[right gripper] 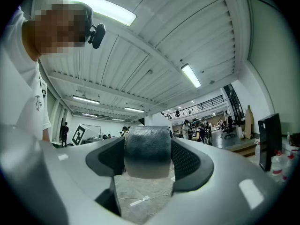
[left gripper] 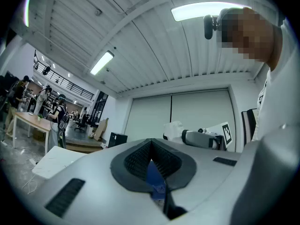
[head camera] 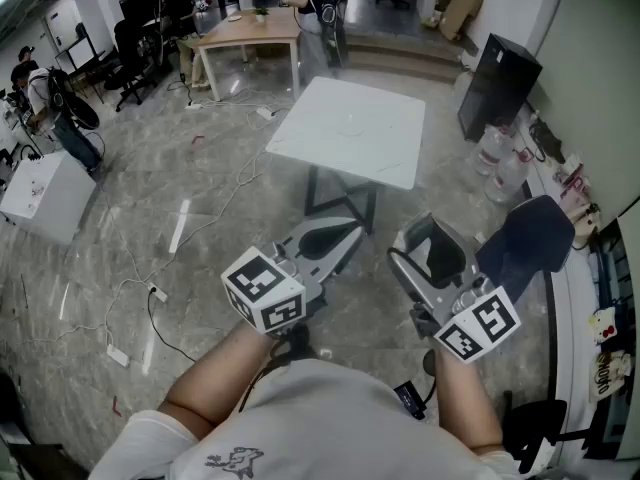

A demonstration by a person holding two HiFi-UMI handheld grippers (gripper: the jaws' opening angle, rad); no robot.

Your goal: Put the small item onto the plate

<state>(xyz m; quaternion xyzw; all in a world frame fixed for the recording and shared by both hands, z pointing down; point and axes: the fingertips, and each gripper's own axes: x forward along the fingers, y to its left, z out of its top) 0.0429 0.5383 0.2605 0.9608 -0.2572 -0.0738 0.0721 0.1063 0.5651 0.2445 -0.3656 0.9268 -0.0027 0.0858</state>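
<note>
I stand on a marble floor holding both grippers at waist height, pointed toward a white square table (head camera: 350, 128). My right gripper (head camera: 428, 232) (right gripper: 147, 142) has its jaws wide, and its pads press on a small dark grey round item (right gripper: 146, 153) (head camera: 434, 254). My left gripper (head camera: 342, 234) (left gripper: 151, 146) has its pad tips together. A blue patch (left gripper: 154, 176) shows in the narrow slit below them, and I cannot tell what it is. The right gripper also shows in the left gripper view. No plate shows in any view.
A dark blue office chair (head camera: 525, 238) stands close on my right, with a black cabinet (head camera: 497, 88) and water bottles (head camera: 495, 153) beyond it. Cables and a power strip (head camera: 150, 293) lie on the floor at left. A wooden table (head camera: 250, 33) with people stands far back.
</note>
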